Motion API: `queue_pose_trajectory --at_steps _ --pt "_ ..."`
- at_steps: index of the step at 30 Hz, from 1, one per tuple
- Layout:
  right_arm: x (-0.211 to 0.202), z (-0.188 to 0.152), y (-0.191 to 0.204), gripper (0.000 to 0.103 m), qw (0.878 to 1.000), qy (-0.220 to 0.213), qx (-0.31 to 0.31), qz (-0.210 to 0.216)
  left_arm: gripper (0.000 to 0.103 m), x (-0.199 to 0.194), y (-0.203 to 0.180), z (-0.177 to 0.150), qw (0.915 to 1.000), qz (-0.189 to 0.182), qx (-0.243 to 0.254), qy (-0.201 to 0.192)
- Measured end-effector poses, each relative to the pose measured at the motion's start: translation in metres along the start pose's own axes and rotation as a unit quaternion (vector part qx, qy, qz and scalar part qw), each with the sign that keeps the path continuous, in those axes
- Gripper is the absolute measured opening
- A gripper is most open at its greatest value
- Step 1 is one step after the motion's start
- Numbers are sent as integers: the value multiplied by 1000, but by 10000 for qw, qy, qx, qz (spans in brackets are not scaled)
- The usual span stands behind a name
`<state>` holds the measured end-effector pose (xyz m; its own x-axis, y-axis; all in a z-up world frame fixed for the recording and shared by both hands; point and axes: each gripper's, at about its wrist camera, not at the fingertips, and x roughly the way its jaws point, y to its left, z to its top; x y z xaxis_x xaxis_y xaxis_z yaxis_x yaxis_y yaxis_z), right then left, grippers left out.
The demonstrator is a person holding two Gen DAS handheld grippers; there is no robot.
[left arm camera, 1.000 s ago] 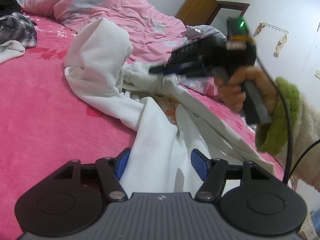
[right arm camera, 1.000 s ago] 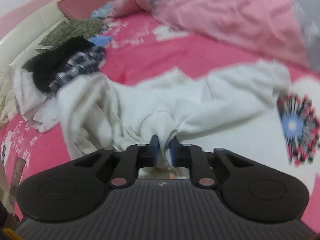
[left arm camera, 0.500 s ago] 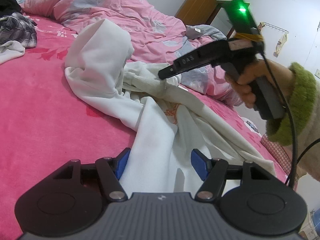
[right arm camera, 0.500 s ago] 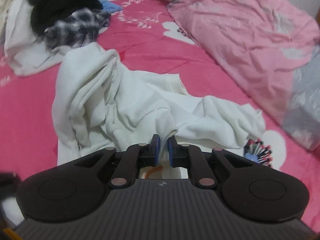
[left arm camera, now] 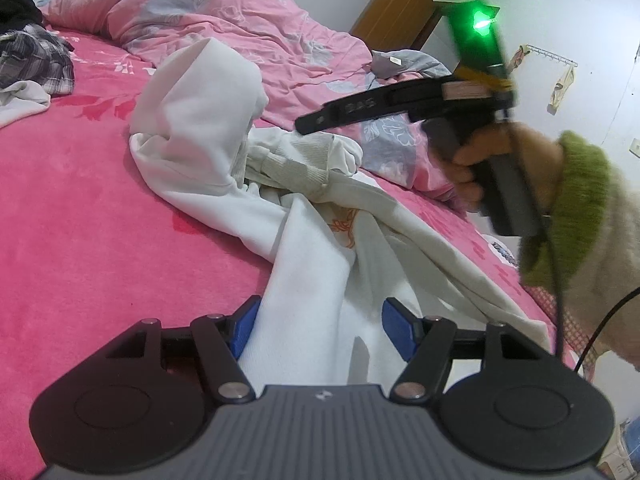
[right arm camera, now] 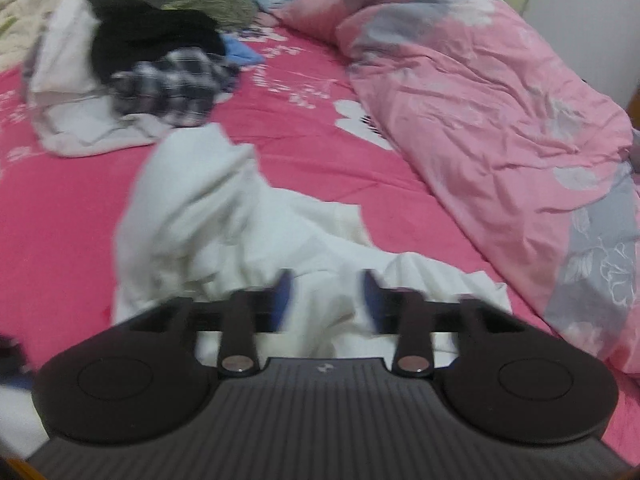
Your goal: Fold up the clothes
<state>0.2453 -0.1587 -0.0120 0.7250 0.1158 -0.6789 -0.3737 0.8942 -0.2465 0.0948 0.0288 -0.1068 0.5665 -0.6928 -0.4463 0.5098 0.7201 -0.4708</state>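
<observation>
A crumpled white sweatshirt (left arm camera: 200, 120) lies on the pink bed sheet (left arm camera: 80, 220), its ribbed cuff (left arm camera: 296, 168) bunched in the middle. My left gripper (left arm camera: 326, 326) is low at the garment's near end. Its blue pads stand wide apart, white cloth runs between them, and nothing is pinched. In the left wrist view my right gripper (left arm camera: 316, 122) hovers just above the cuff, held by a hand in a green-cuffed sleeve. In its own blurred view the right gripper (right arm camera: 326, 300) has its jaws opening, with the white sweatshirt (right arm camera: 192, 208) loose between the pads.
A rumpled pink floral duvet (right arm camera: 480, 100) runs along the right of the bed. A heap of black, plaid and white clothes (right arm camera: 172, 88) lies at the far left. A wooden door (left arm camera: 396, 12) and white wall stand beyond the bed.
My right gripper, which pinched the white cuff, has spread its jaws and let the cloth drop. It also rolled and lifted slightly off the cuff. My left gripper has not moved.
</observation>
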Motion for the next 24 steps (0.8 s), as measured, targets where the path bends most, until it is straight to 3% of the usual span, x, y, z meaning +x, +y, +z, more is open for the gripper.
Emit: queue_pose_trajectory --at_steps 3,5,8,14,24 --pt "22 -4 -11 47 9992 184 258 239 67 0 0 0 10000 -2 3 0" --pt "27 -10 -8 30 9982 283 236 468 68 0 0 1 10000 -4 3 0" --pt "24 -17 6 14 9988 289 -114 377 68 0 0 1 10000 -3 14 3" --pt "10 -19 33 14 9928 117 -1180 -142 68 1 0 1 10000 -8 13 2" --pt "0 -35 62 15 9724 -118 -2194 -785 68 3 1 2 10000 -12 9 3"
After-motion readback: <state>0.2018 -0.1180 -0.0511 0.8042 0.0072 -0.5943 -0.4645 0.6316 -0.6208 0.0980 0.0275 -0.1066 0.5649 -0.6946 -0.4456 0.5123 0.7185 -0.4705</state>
